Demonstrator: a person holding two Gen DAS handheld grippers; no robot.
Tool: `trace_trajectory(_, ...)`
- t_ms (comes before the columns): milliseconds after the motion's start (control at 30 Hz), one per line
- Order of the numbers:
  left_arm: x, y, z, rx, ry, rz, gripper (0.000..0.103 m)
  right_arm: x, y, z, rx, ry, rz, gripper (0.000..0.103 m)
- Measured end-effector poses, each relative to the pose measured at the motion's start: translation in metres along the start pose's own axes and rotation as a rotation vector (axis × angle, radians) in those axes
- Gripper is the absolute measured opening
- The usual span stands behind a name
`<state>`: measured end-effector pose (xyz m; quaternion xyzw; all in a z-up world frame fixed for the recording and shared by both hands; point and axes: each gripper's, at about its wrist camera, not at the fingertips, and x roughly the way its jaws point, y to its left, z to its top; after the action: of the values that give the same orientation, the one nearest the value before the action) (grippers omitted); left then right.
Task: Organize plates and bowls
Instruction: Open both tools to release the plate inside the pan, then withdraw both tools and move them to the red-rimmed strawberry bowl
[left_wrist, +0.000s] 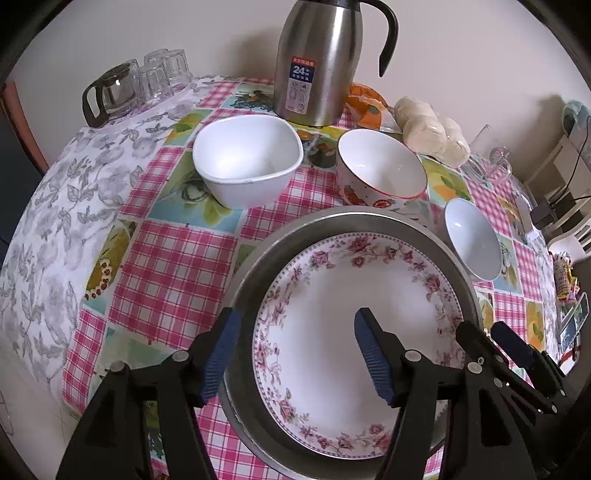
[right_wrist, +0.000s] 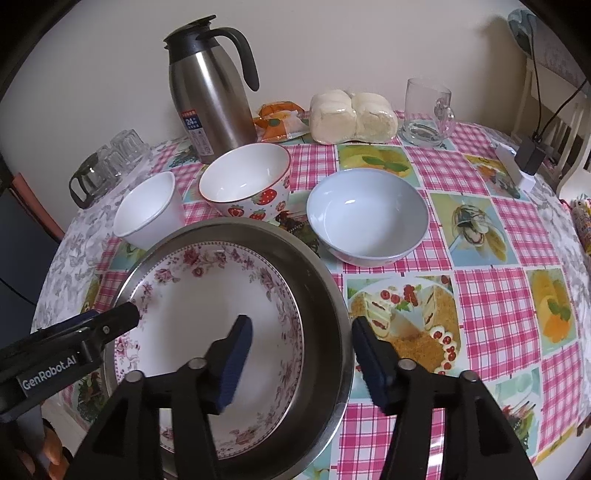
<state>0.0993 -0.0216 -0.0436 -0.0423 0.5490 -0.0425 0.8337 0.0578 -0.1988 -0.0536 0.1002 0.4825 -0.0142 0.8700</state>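
A floral-rimmed plate (left_wrist: 332, 325) (right_wrist: 207, 295) lies inside a steel pan (left_wrist: 332, 219) (right_wrist: 321, 295) near the table's front. My left gripper (left_wrist: 297, 354) is open, its blue pads straddling the pan's left rim without touching it. My right gripper (right_wrist: 303, 363) is open too, astride the pan's right rim. Each gripper shows at the edge of the other's view. Behind the pan stand a white squarish bowl (left_wrist: 247, 162) (right_wrist: 147, 210), a strawberry-patterned bowl (left_wrist: 380, 170) (right_wrist: 243, 181) and a pale blue bowl (left_wrist: 472, 240) (right_wrist: 365, 214), all empty and upright.
A steel thermos (right_wrist: 210, 99) stands at the back by the wall, with a glass pot and tumblers (right_wrist: 107, 162) to its left. A bag of buns (right_wrist: 351, 118), an orange packet (right_wrist: 280, 122) and a glass mug (right_wrist: 428, 110) line the back right. A charger (right_wrist: 528, 155) sits at the right edge.
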Motion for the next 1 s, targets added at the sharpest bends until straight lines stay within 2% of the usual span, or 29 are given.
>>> trace_trajectory(67, 0.0, 0.002, 0.001, -0.001, -0.012, 0.012, 0.071, 0.0, 0.001, 0.0, -0.005, -0.006, 0.0, 0.067)
trace_trajectory(100, 0.0, 0.003, 0.002, -0.004, -0.016, 0.015, 0.08, 0.0, 0.001, 0.0, -0.007, -0.008, 0.0, 0.07)
trace_trajectory(133, -0.001, 0.004, 0.003, -0.007, -0.022, 0.017, 0.084, 0.0, 0.001, 0.0, -0.008, -0.01, 0.001, 0.072)
trace_trajectory(300, -0.001, 0.008, 0.006, -0.022, -0.046, 0.021, 0.085, 0.0, 0.0, 0.001, -0.003, -0.023, 0.008, 0.084)
trace_trajectory(433, -0.001, 0.009, 0.009, -0.033, -0.059, 0.024, 0.085, -0.001, -0.002, 0.003, 0.0, -0.04, 0.004, 0.1)
trace_trajectory(533, 0.0, 0.01, 0.014, -0.047, -0.071, 0.025, 0.085, -0.001, -0.002, 0.005, 0.001, -0.053, 0.005, 0.103)
trace_trajectory(700, 0.0, 0.009, 0.027, -0.062, -0.106, 0.02, 0.09, -0.001, -0.002, 0.011, -0.003, -0.073, -0.004, 0.103)
trace_trajectory(1000, -0.001, 0.003, 0.054, -0.069, -0.179, -0.007, 0.09, -0.005, -0.004, 0.035, 0.003, -0.116, 0.005, 0.103)
